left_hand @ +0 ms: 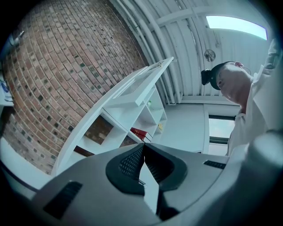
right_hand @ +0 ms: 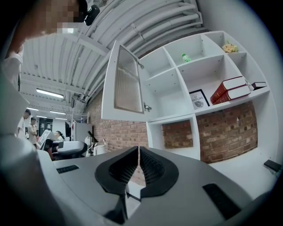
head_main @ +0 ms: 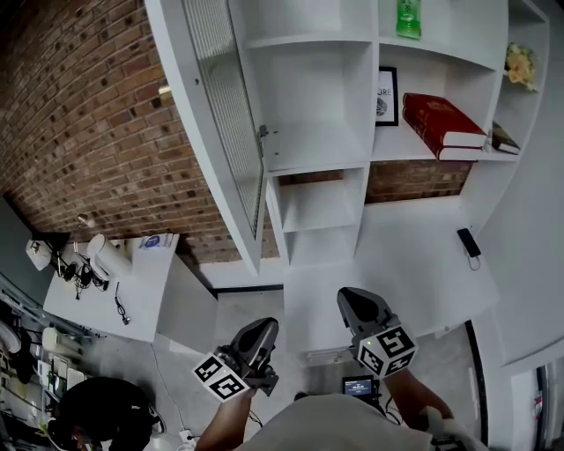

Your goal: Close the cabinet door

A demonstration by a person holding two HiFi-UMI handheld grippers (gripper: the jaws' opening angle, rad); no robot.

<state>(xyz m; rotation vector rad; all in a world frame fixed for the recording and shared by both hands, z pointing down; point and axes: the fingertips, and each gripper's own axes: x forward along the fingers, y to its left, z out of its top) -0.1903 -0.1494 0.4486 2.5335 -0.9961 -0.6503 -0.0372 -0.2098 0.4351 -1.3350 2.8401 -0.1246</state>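
**Brick wall** [head_main: 97, 114] — red-brown, fills the left of the scene and shows through the open-backed lower bays.

**Cabinet** [head_main: 373, 97] — white, open-fronted shelving, far side, with several bays.

**Cabinet door** [head_main: 225, 114] — upper left bay of the cabinet, apparently hinged on that bay's left edge, standing wide open and swung out toward the near side. White frame round a ribbed glazed panel. Likely light and stiff, swinging freely on its hinges. The glazing is the fragile part, and a hard shove could slam it. No handle can be made out. Best contact: a flat push on the white frame at the free edge, away from the hinge and off the glass.

**Counter** [head_main: 414, 264] — white, smooth, below the cabinet at right.

**Side table** [head_main: 150, 273] — white, lower left, cables and small gear on it.

**Red books** [head_main: 441, 123] — stacked at a lean, right-hand shelf.

**Small items** — framed picture [head_main: 386, 95]; green bottle [head_main: 408, 18], top shelf; dark handset [head_main: 468, 242] on the counter.

**Left gripper** [head_main: 264, 324] — near, low, well apart from the door; jaws pressed together, nothing between.

**Right gripper** [head_main: 352, 299] — beside it, likewise closed and empty.
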